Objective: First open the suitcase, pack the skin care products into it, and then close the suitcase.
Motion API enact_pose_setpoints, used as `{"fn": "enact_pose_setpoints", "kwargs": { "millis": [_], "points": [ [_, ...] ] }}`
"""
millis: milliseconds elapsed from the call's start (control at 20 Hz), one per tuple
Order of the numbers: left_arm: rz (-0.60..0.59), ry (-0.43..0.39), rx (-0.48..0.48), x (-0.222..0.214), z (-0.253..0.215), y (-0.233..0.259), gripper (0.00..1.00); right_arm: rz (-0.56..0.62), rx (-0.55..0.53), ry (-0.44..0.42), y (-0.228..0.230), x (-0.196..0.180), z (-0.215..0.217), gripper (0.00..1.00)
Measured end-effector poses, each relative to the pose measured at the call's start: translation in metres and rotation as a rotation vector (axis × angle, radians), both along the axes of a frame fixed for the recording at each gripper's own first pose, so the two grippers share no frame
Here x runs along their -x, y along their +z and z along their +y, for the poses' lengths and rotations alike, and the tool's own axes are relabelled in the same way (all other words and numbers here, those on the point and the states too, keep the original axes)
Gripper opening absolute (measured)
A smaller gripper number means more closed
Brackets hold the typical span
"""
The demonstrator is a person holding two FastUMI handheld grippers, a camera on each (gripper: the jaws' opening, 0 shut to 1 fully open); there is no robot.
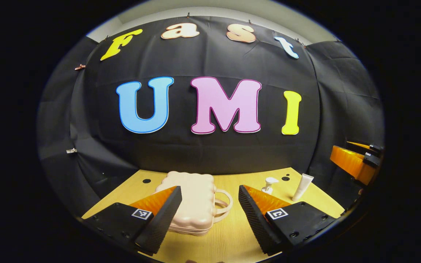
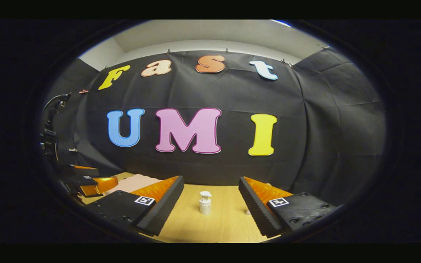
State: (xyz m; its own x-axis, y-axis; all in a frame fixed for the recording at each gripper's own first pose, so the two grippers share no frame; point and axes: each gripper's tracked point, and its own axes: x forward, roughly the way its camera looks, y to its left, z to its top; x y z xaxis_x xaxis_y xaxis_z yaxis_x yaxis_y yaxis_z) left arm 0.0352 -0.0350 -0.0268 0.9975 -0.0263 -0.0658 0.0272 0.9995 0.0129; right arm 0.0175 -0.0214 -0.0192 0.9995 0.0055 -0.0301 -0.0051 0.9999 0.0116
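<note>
- Left gripper (image 1: 209,202) sits low centre in the left gripper view, fingers spread wide, nothing between them – looks like a ready pose facing the suitcase.
- Suitcase (image 1: 192,204): small pale pink case, lying flat on the wooden table (image 1: 228,233), lower centre of that view, partly behind the left finger. Lid shut, handle (image 1: 223,206) points toward frame right. So step one, opening it, is not yet done by my read.
- Pump bottle (image 1: 269,184): small white one, upright, lower right of centre in the left gripper view, well apart from the suitcase.
- Tube (image 1: 302,187): white, stands just right of the pump bottle, leaning a bit. Both products are out on the table, not packed.
- Right gripper (image 2: 210,201) low centre in the right gripper view, fingers open too, holding nothing. The pump bottle (image 2: 205,202) stands right in the gap between them but farther off – not touched. Probably lined up to grab it once the case is open.
- In the right gripper view a bit of the pink suitcase (image 2: 137,182) shows lower left, behind the left finger; the other gripper (image 2: 93,184) is at far lower left.
- In the left gripper view the other gripper (image 1: 355,162) sits at the right edge, above the table.
- Guess: left goes for the lid, since it faces the case.
</note>
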Motion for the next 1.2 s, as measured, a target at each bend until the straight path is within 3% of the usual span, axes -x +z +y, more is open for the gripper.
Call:
{"fn": "enact_pose_setpoints", "kwargs": {
  "millis": [250, 550, 800, 1100, 1200],
  "points": [
    [0.059, -0.041, -0.039, -0.056, -0.031, -0.038, 0.99, 0.016, -0.004, -0.002, -0.009, -0.014, -0.010, 0.96],
    [0.183, -0.083, -0.087, -0.132, -0.066, -0.106, 0.99, 0.098, -0.019, 0.027, -0.048, -0.025, -0.008, 0.96],
    [0.291, -0.086, -0.111, -0.190, -0.083, -0.163, 0.98, 0.153, 0.013, -0.004, -0.083, -0.026, -0.033, 0.96],
    [0.442, 0.016, -0.163, -0.232, -0.082, -0.217, 0.98, 0.247, -0.008, -0.072, -0.115, -0.034, -0.075, 0.96],
    [0.488, 0.068, -0.168, -0.240, -0.076, -0.229, 0.88, 0.249, -0.021, -0.086, -0.118, -0.041, -0.083, 0.97]
  ]
}}
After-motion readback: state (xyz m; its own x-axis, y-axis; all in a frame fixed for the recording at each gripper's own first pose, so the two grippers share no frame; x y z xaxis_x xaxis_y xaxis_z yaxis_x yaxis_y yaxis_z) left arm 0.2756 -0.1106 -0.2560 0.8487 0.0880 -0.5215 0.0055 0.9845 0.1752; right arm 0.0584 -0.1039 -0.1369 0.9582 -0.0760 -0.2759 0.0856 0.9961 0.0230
